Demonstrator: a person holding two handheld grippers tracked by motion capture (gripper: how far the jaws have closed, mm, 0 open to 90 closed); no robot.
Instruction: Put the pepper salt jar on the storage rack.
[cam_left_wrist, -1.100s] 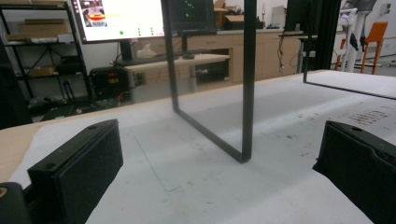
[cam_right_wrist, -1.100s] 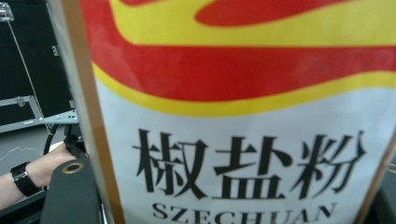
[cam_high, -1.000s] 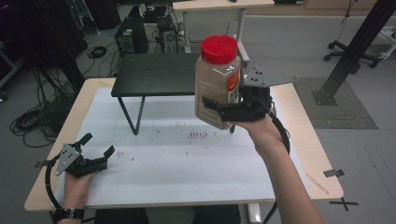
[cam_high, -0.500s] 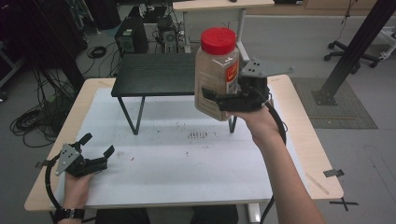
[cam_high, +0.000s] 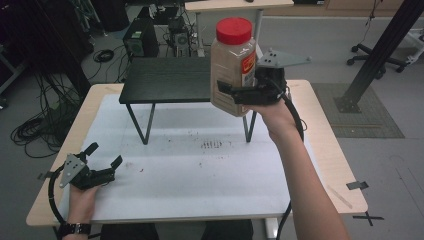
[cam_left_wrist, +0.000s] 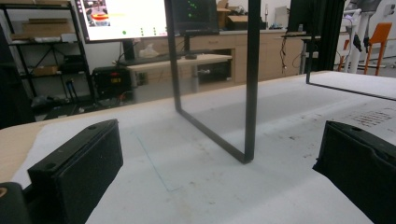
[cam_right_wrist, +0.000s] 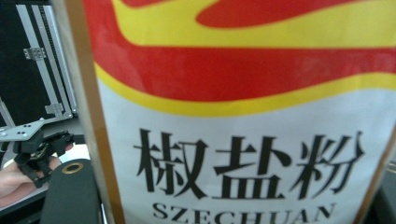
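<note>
Black slab-topped stand (cam_high: 165, 80), thin metal legs, just behind right gripper (cam_high: 235, 92), which clamps plastic spice jar (cam_high: 232, 65), red-lidded, upright. Left gripper (cam_high: 102, 162): released, on white sheet (cam_high: 200, 175).

I'm working in a lab. Around my table I see cable bundles (cam_high: 37, 127), a monitor (cam_left_wrist: 122, 18) and equipment shelving (cam_left_wrist: 39, 51).

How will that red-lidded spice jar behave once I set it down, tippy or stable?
The spice jar is tall and narrow, so it probably tips if nudged high. It looks nearly full of powder, so likely hefty. The right gripper clamps its smooth, label-wrapped sides low down; it may slip if loosened.
</note>
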